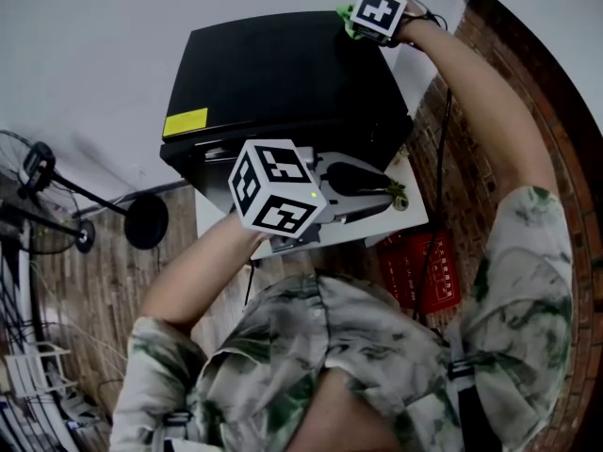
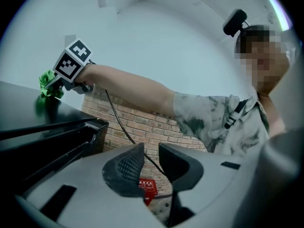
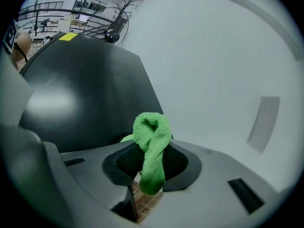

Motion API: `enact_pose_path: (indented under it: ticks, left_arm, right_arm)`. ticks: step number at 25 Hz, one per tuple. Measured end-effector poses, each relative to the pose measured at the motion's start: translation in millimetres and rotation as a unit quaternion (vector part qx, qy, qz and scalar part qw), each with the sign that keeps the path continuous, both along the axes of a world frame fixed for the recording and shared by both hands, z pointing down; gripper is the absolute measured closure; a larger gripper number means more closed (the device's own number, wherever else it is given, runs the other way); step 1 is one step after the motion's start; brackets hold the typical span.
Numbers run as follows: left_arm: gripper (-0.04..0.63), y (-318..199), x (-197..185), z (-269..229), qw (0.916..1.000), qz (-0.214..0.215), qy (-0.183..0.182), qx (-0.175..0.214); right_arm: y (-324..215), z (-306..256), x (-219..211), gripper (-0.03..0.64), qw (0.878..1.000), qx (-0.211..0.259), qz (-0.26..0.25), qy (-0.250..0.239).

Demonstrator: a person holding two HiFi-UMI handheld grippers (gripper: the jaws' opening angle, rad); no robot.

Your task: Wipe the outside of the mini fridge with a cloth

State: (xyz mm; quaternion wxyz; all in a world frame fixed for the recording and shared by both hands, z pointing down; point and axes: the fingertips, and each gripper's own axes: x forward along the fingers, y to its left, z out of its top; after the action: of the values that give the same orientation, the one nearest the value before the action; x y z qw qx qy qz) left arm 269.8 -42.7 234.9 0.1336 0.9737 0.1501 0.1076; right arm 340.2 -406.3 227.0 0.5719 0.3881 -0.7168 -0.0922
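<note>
Right gripper view: your right hand-held gripper [image 3: 152, 163] pinched the cloth [image 3: 151, 137] at the mini fridge [image 3: 80, 99] top, to wipe.
Your left hand-held gripper [image 2: 151, 152]: spread, empty.

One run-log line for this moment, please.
right gripper: shut on green cloth, at mini fridge top's far corner | left gripper: open, empty, in front of fridge

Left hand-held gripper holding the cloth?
No: the left hand-held gripper is open and empty, and the green cloth is clamped in the right hand-held gripper.
</note>
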Motion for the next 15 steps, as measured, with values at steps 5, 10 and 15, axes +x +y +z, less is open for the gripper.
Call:
enact_pose_path:
  ticks: [5,10,15]
  left_arm:
    - [0.502,0,13,2,0.9999,-0.015,0.002,0.003]
    - [0.502,3,25,2,0.9992,-0.038,0.011,0.002]
    - [0.502,6,32,7,0.9981,-0.059,0.017,0.009]
  right_arm:
    - [1,-7,24,0.505,0.999,0.020,0.009,-0.026]
    - [1,-24,30,0.505,0.995,0.057,-0.011,-0.078]
    - [19,-41,36,0.505,0.981,0.086,-0.018,-0.174]
